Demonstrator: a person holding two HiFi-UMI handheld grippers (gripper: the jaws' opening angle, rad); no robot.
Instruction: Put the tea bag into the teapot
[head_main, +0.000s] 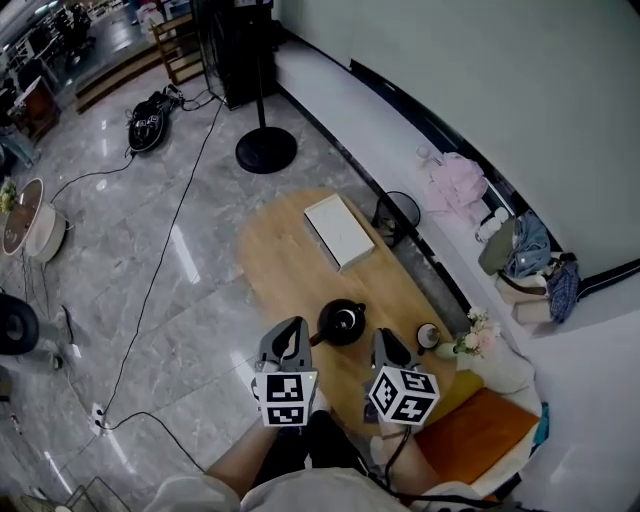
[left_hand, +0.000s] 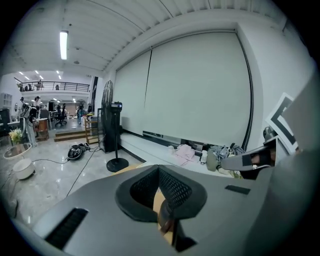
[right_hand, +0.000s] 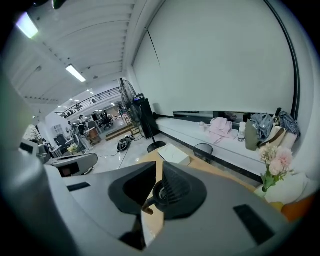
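Observation:
A black teapot (head_main: 342, 322) with its lid on stands on the oval wooden table (head_main: 290, 270), just ahead of both grippers. My left gripper (head_main: 296, 323) is at the teapot's left, the right gripper (head_main: 383, 336) at its right, neither touching it. In the left gripper view the left gripper (left_hand: 159, 170) has its jaws together, with only table and a brown blur in the slit. The right gripper (right_hand: 160, 165) also looks shut and empty, and the teapot (right_hand: 157, 193) shows through the slit below its tips. I cannot make out a tea bag in any view.
A white box (head_main: 338, 230) lies at the table's far end. A small cup (head_main: 428, 335) and a flower vase (head_main: 476, 336) stand at the right edge. Beyond the table stand a wire bin (head_main: 398, 212) and a fan base (head_main: 266, 150). An orange cushion (head_main: 475, 430) is near right.

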